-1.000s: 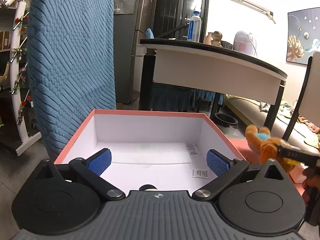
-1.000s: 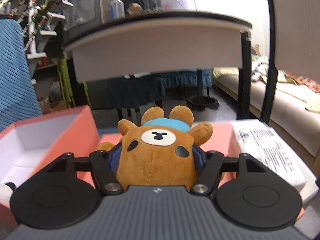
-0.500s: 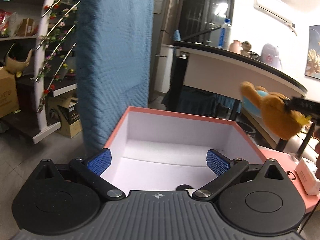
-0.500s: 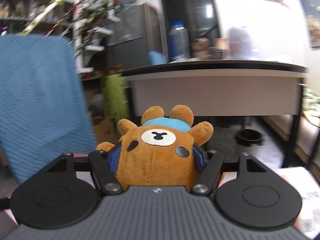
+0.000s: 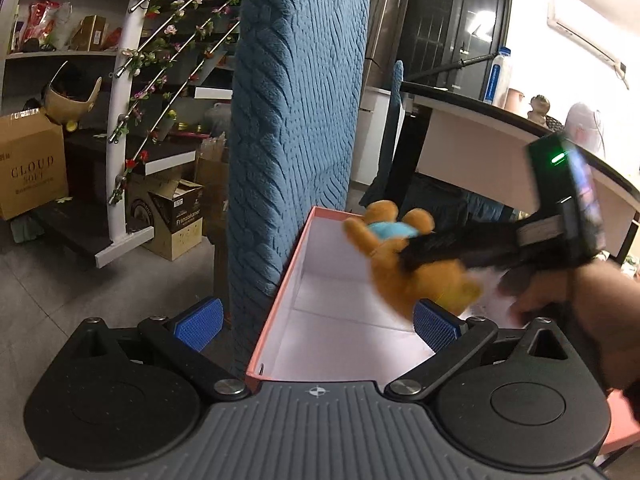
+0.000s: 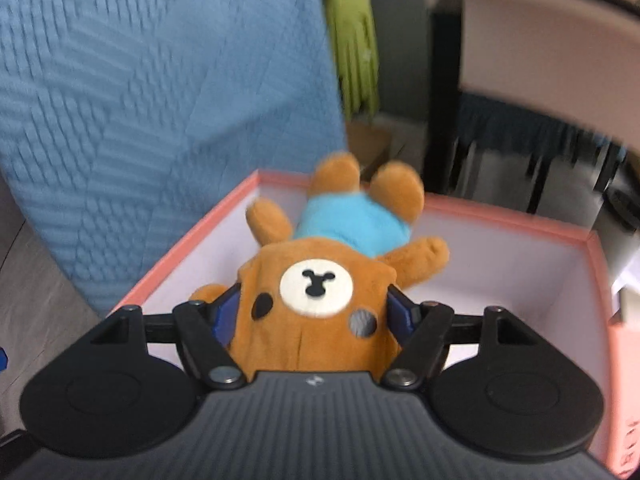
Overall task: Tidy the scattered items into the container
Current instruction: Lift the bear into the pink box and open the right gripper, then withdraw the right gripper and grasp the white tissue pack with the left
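A brown plush bear (image 6: 320, 280) in a light-blue shirt is clamped by its head in my right gripper (image 6: 316, 314). It hangs over the open pink box (image 6: 520, 220) with white inner walls. In the left wrist view the same bear (image 5: 404, 260) shows above the box (image 5: 280, 292), held by the right gripper, with a person's hand (image 5: 580, 300) behind it. My left gripper (image 5: 316, 322) is open and holds nothing; its left pad is outside the box's left wall and its right pad is over the inside.
A tall blue quilted chair back (image 5: 296, 120) stands right against the box's left side. A dark-edged desk (image 5: 500, 132) with a bottle is behind. Shelves with flowers and cardboard boxes (image 5: 168, 216) stand on the floor at left.
The right gripper has carried the bear leftward and down, from beside the box to over its open inside. The left gripper has shifted left, so the box now sits right of centre.
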### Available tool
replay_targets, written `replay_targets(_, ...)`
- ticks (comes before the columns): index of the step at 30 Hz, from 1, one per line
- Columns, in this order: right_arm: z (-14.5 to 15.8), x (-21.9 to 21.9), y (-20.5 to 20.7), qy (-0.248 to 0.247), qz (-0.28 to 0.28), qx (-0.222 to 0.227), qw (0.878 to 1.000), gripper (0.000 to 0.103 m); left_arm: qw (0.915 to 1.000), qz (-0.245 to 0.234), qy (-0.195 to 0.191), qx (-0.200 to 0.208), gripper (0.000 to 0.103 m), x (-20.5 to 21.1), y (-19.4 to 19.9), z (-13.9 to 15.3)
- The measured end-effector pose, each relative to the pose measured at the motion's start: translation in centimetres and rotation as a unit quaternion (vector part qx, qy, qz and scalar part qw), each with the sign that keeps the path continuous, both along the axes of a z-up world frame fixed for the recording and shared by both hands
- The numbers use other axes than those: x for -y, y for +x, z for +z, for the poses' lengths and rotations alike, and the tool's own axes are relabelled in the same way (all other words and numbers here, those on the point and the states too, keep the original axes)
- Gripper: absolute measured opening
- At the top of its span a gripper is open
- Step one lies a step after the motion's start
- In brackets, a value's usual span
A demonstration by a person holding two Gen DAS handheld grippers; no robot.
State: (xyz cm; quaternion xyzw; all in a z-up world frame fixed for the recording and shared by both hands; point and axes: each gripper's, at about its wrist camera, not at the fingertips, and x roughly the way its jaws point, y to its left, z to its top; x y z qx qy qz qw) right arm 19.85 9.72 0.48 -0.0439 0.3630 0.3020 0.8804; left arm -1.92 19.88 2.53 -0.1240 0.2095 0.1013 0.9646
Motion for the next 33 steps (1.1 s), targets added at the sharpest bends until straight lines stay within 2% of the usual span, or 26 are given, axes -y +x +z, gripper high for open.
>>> replay_targets(7, -1.8, -1.2, 0.9, -0.027, 0.025, -0.067, 0.997, 0.074, 1.0000, -0.002, -0.002, 0.001, 0.102, -0.1, -0.2, 0.0)
replay_targets(10, -2.2, -1.1, 1.3, -0.026, 0.028, -0.085, 0.996, 0.085, 1.0000, -0.003, -0.001, 0.000, 0.102, 0.0, -0.1, 0.0)
replay_targets(13, -0.5, 1.0, 0.3, -0.005, 0.014, -0.049, 0.999, 0.095, 0.9999, -0.009, 0.003, 0.004, 0.102, 0.4, 0.0, 0.1)
replay_targets(20, 3.4, 6.0, -2.2, 0.042, -0.019, 0.037, 0.998, 0.095, 0.9995, -0.020, 0.021, 0.015, 0.102, 2.4, 0.1, 0.4)
replay_targets(24, 4.9, 9.8, -4.1, 0.063, -0.042, 0.089, 0.993, 0.096, 0.9988, -0.032, 0.028, 0.021, 0.102, 4.0, 0.3, 0.6)
replay_targets(31, 7.4, 18.2, -9.5, 0.087, -0.091, 0.150, 0.981, 0.096, 0.9963, -0.063, 0.044, 0.039, 0.102, 7.2, 0.5, 1.0)
replay_targets(33, 7.3, 20.0, -10.7, 0.085, -0.102, 0.165, 0.977, 0.096, 0.9957, -0.071, 0.047, 0.037, 0.102, 8.2, 0.7, 0.9)
